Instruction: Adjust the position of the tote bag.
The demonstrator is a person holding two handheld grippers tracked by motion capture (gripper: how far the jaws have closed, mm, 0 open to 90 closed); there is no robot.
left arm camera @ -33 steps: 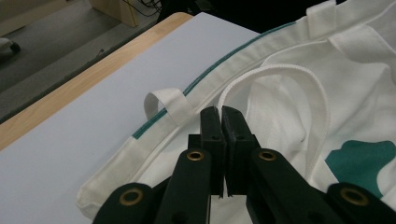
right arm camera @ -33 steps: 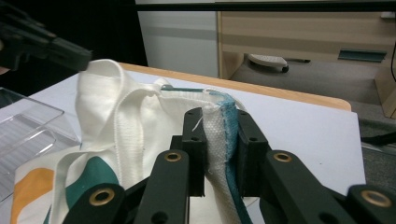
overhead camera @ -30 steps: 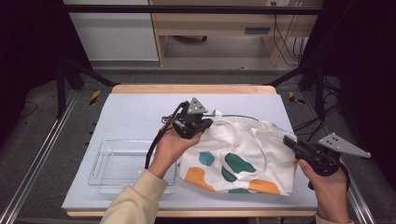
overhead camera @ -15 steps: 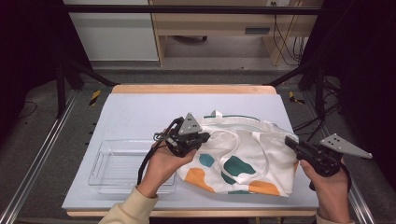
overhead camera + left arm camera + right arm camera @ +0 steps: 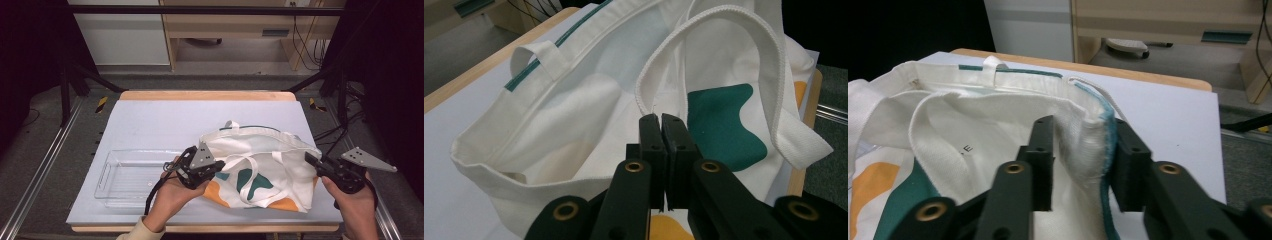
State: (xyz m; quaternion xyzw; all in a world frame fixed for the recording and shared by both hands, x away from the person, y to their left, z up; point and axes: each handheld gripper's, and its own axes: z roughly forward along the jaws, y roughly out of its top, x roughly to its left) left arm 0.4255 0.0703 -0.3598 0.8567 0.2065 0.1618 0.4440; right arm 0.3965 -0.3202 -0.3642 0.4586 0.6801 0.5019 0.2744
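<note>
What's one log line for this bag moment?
left tool: shut, at tote bag | right tool: jaws just opening, bag rim between | clear bin: beside bag

The one readable mark is a small black capital "E" on the inside cloth of the white tote bag (image 5: 973, 125), seen in the right gripper view just left of the jaws. A fainter stroke stands before it, too small to make out as a letter. The bag's teal and orange shapes are plain patches of colour, not lettering. The handle on the beige cabinet (image 5: 1168, 22) carries no legible writing.
</note>
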